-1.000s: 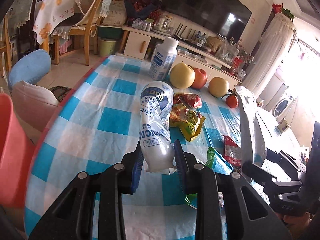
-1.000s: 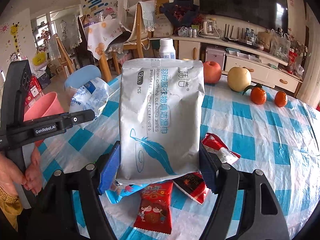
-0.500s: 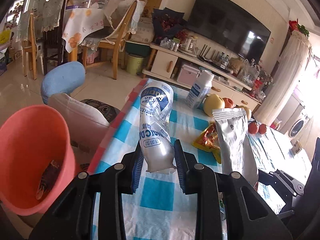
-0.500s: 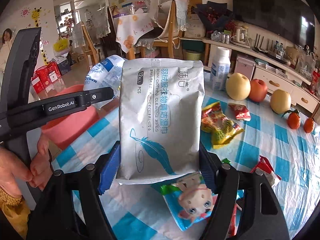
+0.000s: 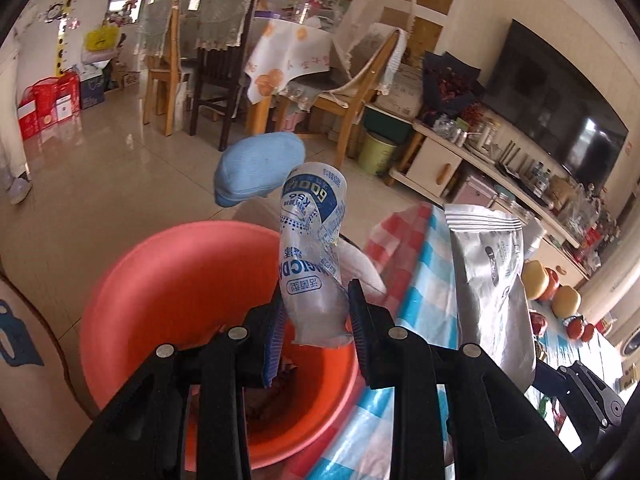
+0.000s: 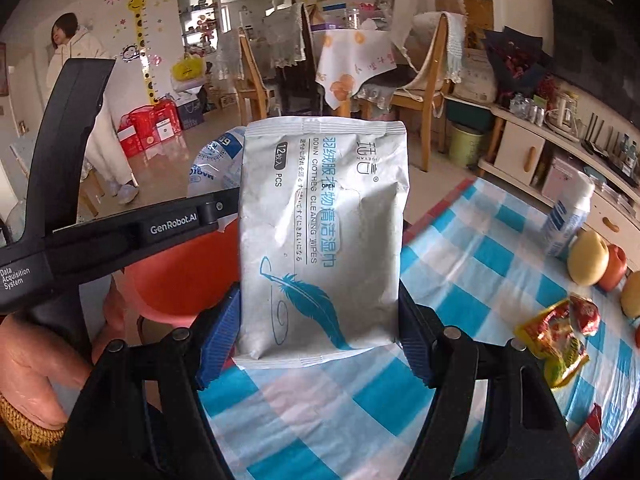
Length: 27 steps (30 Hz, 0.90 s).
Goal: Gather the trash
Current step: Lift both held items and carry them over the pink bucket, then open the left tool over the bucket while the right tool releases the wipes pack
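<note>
My left gripper (image 5: 316, 320) is shut on a crumpled clear plastic bag with blue print (image 5: 312, 256) and holds it upright over the orange-red bin (image 5: 160, 280) beside the table. Dark trash lies at the bin's bottom. My right gripper (image 6: 318, 320) is shut on a silver wipes pack with a blue feather (image 6: 320, 240), held above the table's left edge; the pack also shows in the left wrist view (image 5: 492, 280). The bin (image 6: 176, 280) and the plastic bag (image 6: 216, 168) appear behind the left gripper's body in the right wrist view.
The blue-checked table (image 6: 480, 280) carries a yellow-red snack wrapper (image 6: 556, 336), a white bottle (image 6: 568, 220), pears and apples (image 6: 588, 260) and a small red packet (image 6: 588, 436). A blue stool (image 5: 256, 168), chairs and a TV cabinet stand beyond. A person stands at far left (image 6: 80, 80).
Both grippers swung left off the table toward the bin with their loads. The left gripper now holds the plastic bag over the bin's opening; the wipes pack followed to the table's edge.
</note>
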### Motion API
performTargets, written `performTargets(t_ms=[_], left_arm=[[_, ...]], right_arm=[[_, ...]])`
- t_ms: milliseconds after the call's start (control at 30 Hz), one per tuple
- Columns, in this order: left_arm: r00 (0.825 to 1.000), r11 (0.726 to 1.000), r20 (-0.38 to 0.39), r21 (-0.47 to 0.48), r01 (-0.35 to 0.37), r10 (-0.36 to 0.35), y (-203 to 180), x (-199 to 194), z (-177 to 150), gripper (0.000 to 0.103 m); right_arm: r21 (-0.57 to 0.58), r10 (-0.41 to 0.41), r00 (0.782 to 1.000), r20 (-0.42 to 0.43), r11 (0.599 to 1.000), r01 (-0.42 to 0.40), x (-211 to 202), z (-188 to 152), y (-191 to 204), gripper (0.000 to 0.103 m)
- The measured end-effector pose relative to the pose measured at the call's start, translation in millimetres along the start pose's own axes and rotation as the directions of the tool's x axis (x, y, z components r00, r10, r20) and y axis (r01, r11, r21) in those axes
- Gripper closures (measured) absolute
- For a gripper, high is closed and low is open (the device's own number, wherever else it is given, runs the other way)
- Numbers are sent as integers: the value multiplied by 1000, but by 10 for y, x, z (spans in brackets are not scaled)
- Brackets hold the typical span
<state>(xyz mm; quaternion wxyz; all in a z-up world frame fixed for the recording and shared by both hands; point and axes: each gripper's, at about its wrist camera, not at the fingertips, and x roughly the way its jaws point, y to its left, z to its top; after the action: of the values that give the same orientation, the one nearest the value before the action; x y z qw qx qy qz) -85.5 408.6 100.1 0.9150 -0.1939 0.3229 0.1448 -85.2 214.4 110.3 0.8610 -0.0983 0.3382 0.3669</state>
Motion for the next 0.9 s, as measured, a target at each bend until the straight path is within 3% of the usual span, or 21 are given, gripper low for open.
performTargets(t_ms=[233,500,533,600,633,700,900], left_arm=[[995,990,-6,-97,-102,102,535,52,123,72],[991,978,-55,-164,-131,123,830,198,164,71],[989,975,-63,-172,-144,135,859,211,158,70],[986,972,-81,-177,-157,144,885,235,133,58],[985,970,-86,-182,-160,147,903,246,127,47],[982,966,-82,-186,-180,167,922,241,124,39],[983,969,-65,-172,-179,171,842,234,101,30]], right_arm=[[-60,70,997,-32,996,-72,374,168,442,31],[-86,75,992,-101,993,-83,766,161,651,29],[-84,78,991,-106,993,-87,794,153,669,25],[-73,84,991,-103,993,-92,816,136,663,19],[-67,90,991,-95,993,-97,811,129,655,17],[-57,87,993,-86,994,-92,785,115,625,15],[-28,53,997,-51,998,-54,600,24,485,14]])
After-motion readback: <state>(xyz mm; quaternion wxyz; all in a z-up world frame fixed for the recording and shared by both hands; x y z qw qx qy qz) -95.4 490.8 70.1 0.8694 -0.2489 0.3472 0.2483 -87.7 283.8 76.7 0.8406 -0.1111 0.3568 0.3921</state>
